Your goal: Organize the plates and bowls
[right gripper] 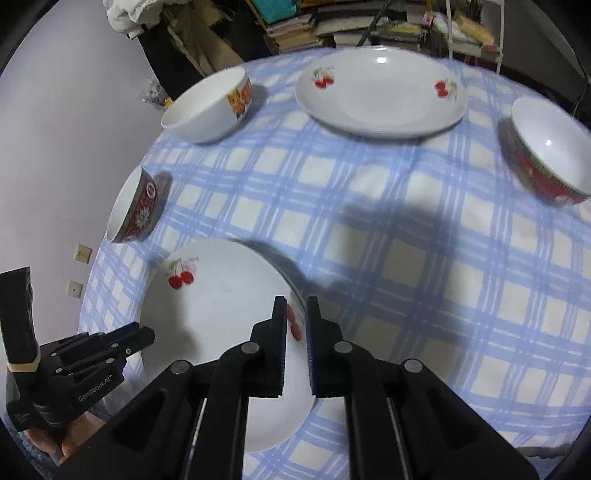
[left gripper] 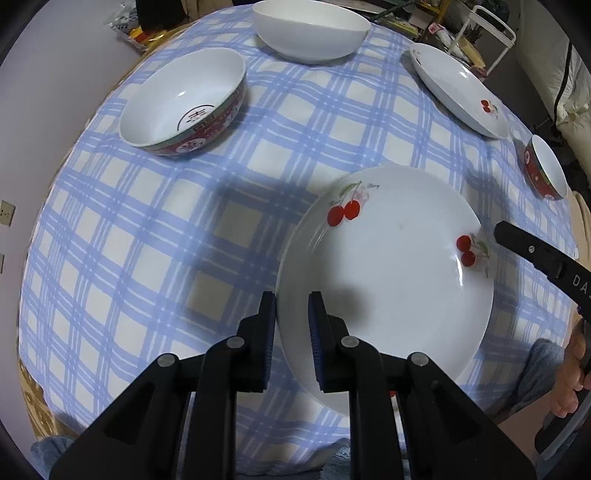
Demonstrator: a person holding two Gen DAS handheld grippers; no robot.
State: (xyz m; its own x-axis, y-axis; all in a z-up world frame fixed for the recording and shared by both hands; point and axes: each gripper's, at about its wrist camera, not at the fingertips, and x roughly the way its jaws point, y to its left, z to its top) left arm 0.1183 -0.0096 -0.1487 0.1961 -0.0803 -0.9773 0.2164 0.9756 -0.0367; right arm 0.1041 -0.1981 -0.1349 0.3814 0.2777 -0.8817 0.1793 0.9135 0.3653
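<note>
White cherry-print plate (left gripper: pixel 388 280) sits lower centre on the blue checked tablecloth (left gripper: pixel 147 229) — both tongs grip its rim. Left gripper (left gripper: pixel 293 314) clamps the left edge; right gripper (right gripper: pixel 295 317) is nearly closed on the right edge

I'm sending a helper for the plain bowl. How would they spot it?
On the blue checked tablecloth, look to the far edge, beyond the cherry plate. The white bowl sits there; inside and out it looks plain white from here, unlike the red-patterned bowl beside it.
</note>
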